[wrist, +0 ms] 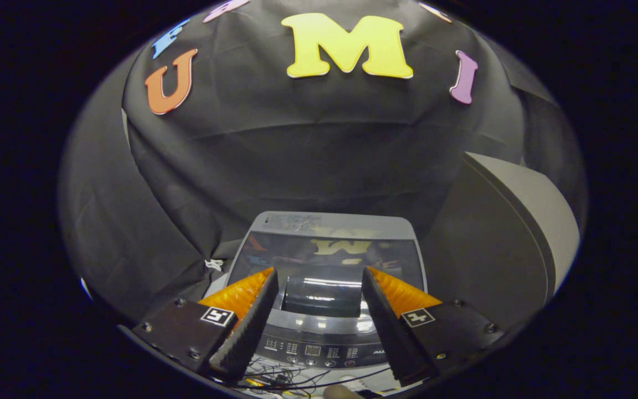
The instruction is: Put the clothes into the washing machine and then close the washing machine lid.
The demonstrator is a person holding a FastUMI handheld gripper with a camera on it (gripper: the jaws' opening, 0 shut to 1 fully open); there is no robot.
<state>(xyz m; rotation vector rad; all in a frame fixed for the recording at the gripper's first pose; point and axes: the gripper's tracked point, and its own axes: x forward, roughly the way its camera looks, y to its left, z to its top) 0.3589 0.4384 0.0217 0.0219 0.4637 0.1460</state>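
Note:
A small grey top-loading washing machine (pixel 327 224) stands just ahead of my fingers against the black cloth wall. Its dark glass lid (pixel 330 255) lies flat and shut, mirroring the wall above. The control panel (pixel 313 349) with buttons runs along its near edge, between and below my fingers. My gripper (pixel 319 277) hangs open above the front half of the lid, with nothing between its fingers. I see no clothes from here.
A large grey curved object (pixel 510 233) stands to the right of the machine, close beside it. Thin cables (pixel 291 379) lie on the surface in front of the control panel. Black cloth (pixel 158 238) drapes down on the left of the machine.

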